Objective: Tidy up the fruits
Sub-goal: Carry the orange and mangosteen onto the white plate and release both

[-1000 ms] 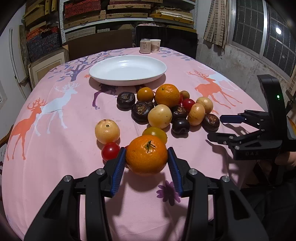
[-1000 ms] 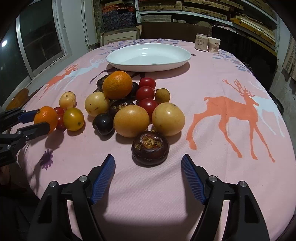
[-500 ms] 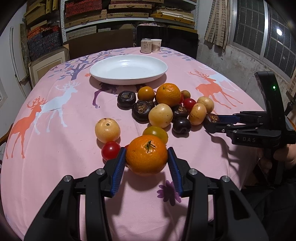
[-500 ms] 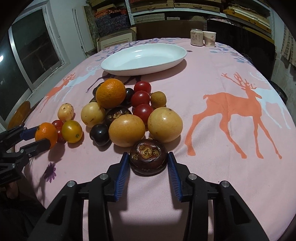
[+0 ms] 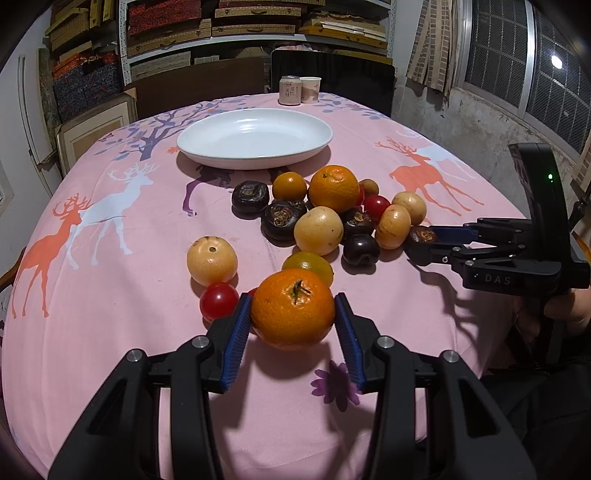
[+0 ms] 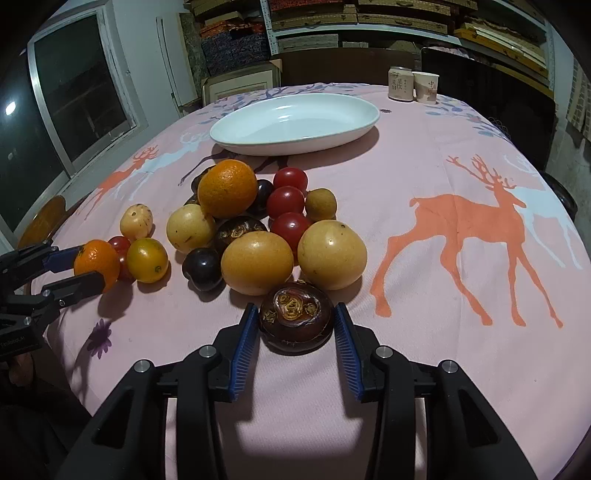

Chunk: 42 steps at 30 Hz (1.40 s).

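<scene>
Orange mandarin (image 5: 293, 308) between left fingers (image 5: 237, 334), dark mangosteen (image 6: 295, 320) between right fingers (image 6: 243, 345)

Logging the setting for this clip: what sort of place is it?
Probably a home dining room doubling as storage: a round table under a pink deer-print tablecloth, shelves stacked with flat boxes behind it, and a barred window to one side.

A small orange (image 5: 293, 308) with a green stem is sitting upright at the near edge of the fruit pile, touching the blue pads on both sides. A dark brown mangosteen (image 6: 295, 320) is resting on the pink cloth, calyx up, just in front of 2 yellow round fruits (image 6: 288, 260). The white oval plate (image 5: 255, 138) is lying empty behind the pile.
</scene>
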Each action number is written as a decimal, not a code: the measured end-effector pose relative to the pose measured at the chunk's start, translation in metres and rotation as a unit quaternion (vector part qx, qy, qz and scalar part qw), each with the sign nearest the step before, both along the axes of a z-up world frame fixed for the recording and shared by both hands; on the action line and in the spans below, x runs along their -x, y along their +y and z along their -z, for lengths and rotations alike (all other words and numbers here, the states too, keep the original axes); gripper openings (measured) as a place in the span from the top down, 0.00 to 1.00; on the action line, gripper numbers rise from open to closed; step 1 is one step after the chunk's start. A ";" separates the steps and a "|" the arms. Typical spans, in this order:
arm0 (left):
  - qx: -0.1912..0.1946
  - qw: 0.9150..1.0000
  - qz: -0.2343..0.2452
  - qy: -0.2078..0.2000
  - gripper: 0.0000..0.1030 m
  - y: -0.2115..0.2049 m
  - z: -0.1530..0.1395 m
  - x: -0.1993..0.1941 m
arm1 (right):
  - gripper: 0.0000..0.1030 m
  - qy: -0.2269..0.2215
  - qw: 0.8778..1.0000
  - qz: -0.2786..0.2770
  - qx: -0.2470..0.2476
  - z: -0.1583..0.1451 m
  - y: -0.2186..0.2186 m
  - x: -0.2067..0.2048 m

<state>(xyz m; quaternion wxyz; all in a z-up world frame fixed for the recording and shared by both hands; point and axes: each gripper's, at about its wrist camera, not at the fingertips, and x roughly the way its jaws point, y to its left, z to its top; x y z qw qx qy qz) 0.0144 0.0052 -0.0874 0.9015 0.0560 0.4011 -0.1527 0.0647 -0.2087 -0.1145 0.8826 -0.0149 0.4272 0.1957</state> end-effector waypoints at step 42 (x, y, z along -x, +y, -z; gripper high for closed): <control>0.017 0.999 -0.012 -0.029 0.57 0.011 -0.020 -0.001 | 0.59 -0.042 0.998 -0.001 -0.041 -0.040 -0.018 0.015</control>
